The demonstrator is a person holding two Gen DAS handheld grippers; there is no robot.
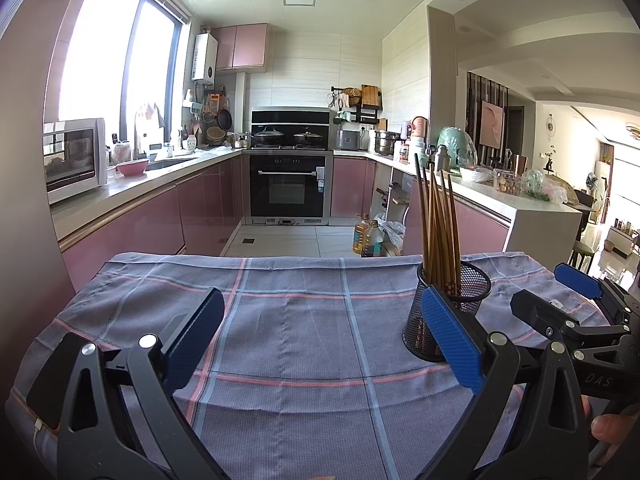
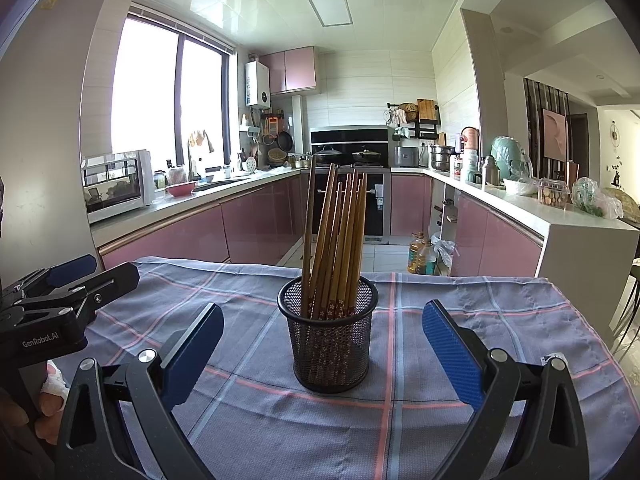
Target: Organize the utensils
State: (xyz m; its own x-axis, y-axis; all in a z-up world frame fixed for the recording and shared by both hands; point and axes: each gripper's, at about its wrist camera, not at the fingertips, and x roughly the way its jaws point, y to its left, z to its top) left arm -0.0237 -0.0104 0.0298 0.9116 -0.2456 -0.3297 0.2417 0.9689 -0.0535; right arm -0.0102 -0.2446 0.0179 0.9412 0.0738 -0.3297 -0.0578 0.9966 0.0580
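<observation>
The brown wooden chopsticks (image 2: 334, 240) all stand in the black wire-mesh cup (image 2: 329, 340) on the checked grey cloth (image 2: 280, 420), so the task seems finished, with the left gripper (image 1: 320, 340) and the right gripper (image 2: 322, 354) both wide and empty.

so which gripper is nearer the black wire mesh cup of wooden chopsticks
Right. The right gripper faces the black wire mesh cup head on, jaws open either side. The left gripper points past it; the cup stands beyond its right finger.

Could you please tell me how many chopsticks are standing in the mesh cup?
About 8 chopsticks, all upright in the black mesh cup mid-cloth, fanned together; some overlap, so one may be hidden.
</observation>
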